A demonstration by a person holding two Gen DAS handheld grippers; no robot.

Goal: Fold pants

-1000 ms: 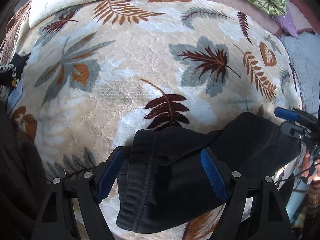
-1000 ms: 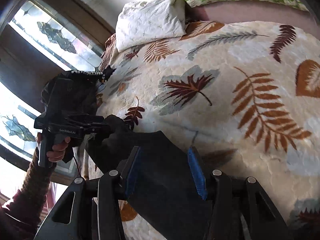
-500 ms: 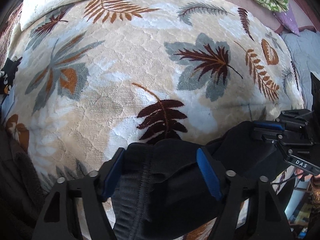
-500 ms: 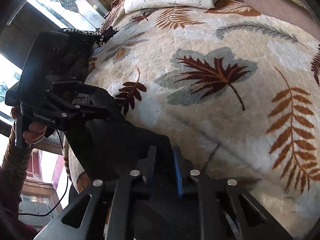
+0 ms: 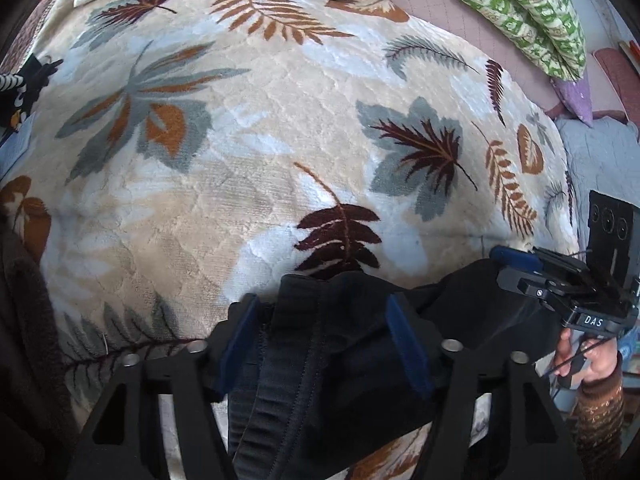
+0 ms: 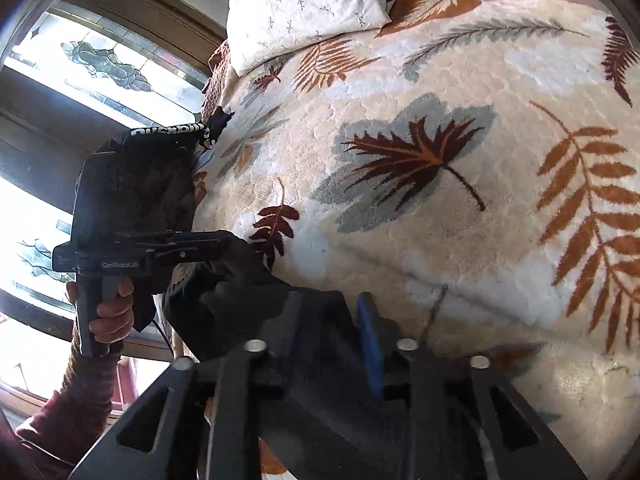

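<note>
The black pants (image 5: 344, 360) lie bunched at the near edge of the leaf-patterned bed blanket (image 5: 280, 128). My left gripper (image 5: 320, 320) has its blue-padded jaws wide apart with the waistband end between them, the cloth not pinched. My right gripper (image 6: 332, 320) has its jaws partly apart around the other end of the pants (image 6: 256, 304). In the left wrist view the right gripper (image 5: 516, 260) is at the pants' right edge. In the right wrist view the left gripper (image 6: 216, 240) is at the pants' left edge.
A white pillow (image 6: 304, 8) lies at the head of the bed, with a green patterned pillow (image 5: 520, 4) and a grey quilt (image 5: 600, 160) to the right. A dark garment (image 5: 24, 92) lies at the blanket's left edge. A window (image 6: 60, 80) is beyond the bed's left side.
My right gripper's jaws were nearly closed on the pants half a second ago and now stand wider apart. Both grippers shifted slightly over the pants; the left jaws stayed wide.
</note>
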